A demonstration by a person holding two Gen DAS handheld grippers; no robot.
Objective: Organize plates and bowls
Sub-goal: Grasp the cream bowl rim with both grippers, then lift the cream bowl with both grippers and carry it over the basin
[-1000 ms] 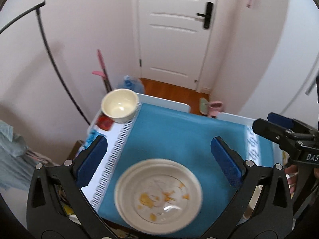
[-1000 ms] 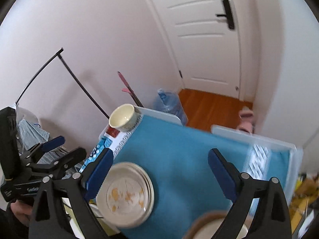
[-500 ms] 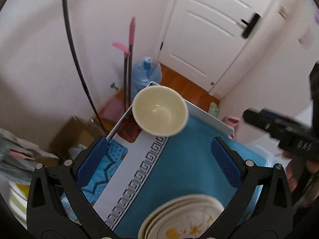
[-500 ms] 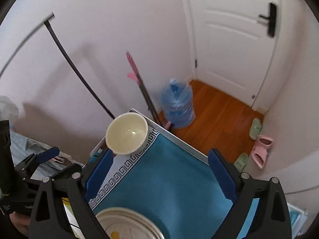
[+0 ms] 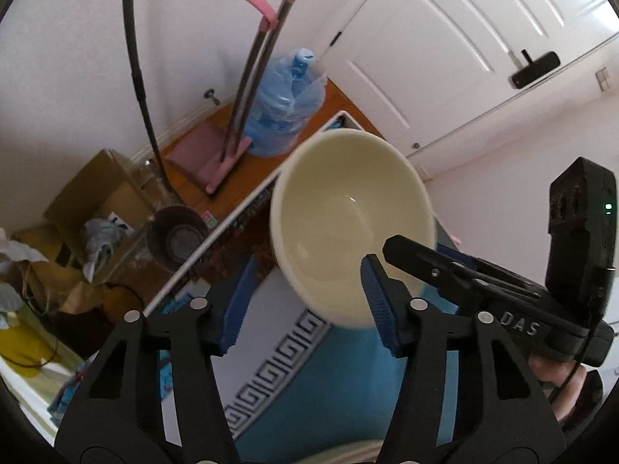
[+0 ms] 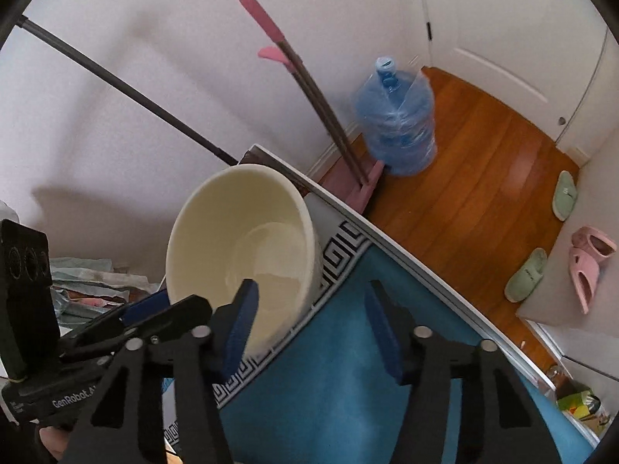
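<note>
Left wrist view: cream bowl [image 5: 350,228] sits at the far corner of the surface [image 5: 271,352], on the cloth's [image 5: 348,382] patterned border. Left tongs [image 5: 305,305] have just been closing, now about half open; bowl's near rim lies between the pads, no contact visible. Right tongs [image 6: 309,324] too, half open after closing; left pad hangs over the bowl's near rim, the right pad over bare cloth, nothing held. Plate stack edge [image 5: 348,452] shows at bottom. Likely step: grab bowl. Do it well: one pad inside rim, one outside, clamp squarely, lift straight, keep the two tongs from colliding.
</note>
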